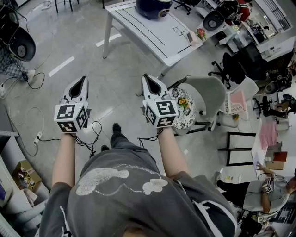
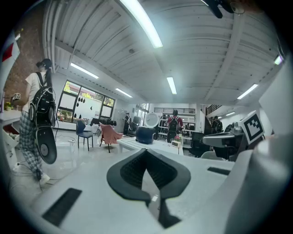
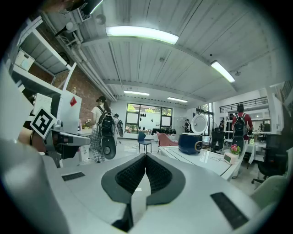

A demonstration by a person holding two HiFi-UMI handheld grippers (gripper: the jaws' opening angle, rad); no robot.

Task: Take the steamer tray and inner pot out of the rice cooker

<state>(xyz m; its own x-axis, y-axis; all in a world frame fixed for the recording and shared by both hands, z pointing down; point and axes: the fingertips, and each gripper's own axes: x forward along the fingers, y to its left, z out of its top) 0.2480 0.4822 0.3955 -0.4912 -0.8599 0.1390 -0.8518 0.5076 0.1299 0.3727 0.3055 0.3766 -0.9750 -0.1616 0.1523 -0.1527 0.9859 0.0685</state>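
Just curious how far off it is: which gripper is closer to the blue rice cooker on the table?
Right. Both are well short of the rice cooker, across open floor; the right gripper is on the table's side, the left gripper further out beside it.

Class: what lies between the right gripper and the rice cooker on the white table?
In the head view, only grey floor, then the white table top, separates the right gripper from the rice cooker.
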